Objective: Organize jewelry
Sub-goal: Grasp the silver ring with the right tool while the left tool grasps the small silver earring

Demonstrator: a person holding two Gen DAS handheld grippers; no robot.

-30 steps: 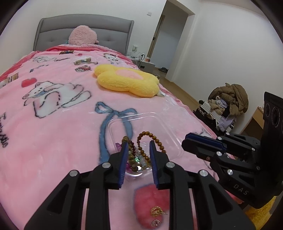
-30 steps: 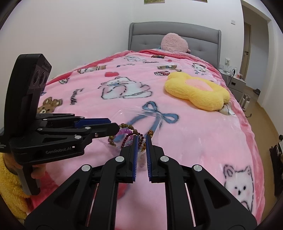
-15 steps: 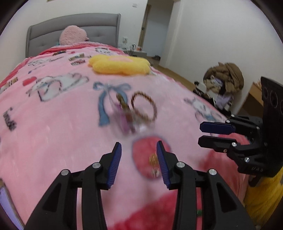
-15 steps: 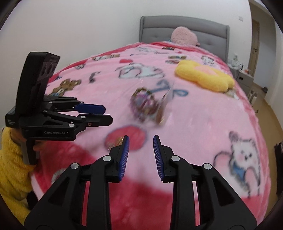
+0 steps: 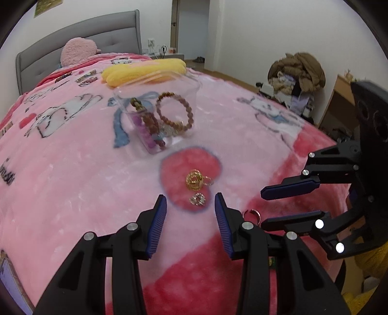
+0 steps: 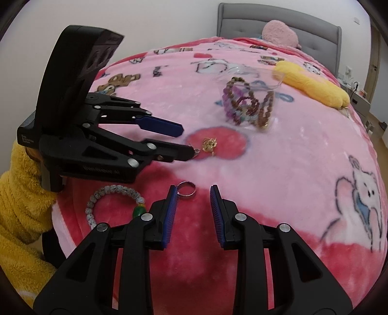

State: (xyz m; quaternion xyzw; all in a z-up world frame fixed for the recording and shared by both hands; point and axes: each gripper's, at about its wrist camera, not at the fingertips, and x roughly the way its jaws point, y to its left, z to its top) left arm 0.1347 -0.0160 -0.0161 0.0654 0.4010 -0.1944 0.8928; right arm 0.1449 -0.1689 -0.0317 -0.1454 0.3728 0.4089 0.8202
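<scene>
A clear plastic box (image 5: 157, 114) (image 6: 249, 97) with several beaded bracelets stands on the pink blanket (image 5: 72, 169). Nearer lie a gold ball pendant (image 5: 194, 180) (image 6: 209, 144) and a sparkly ring (image 5: 197, 199) on a red heart patch. My left gripper (image 5: 190, 210) (image 6: 185, 140) is open and empty, its tips just short of the sparkly ring. My right gripper (image 6: 193, 201) (image 5: 264, 207) is open and empty too; a thin metal ring (image 6: 186, 187) (image 5: 252, 214) lies just beyond its left finger. A white beaded bracelet (image 6: 114, 201) with a green bead lies to the left.
A yellow flower cushion (image 5: 145, 70) (image 6: 312, 84) lies behind the box, a pink plush pillow (image 5: 77, 51) by the grey headboard (image 6: 278, 17). A yellow fleece sleeve (image 6: 19, 193) holds the left gripper. Clothes are piled (image 5: 298, 70) beside the bed. The bed's near edge is close below.
Both grippers drew back from the clear box toward the near end of the bed and dipped lower. Their jaws went from nearly shut to open. The loose rings and pendant came into view.
</scene>
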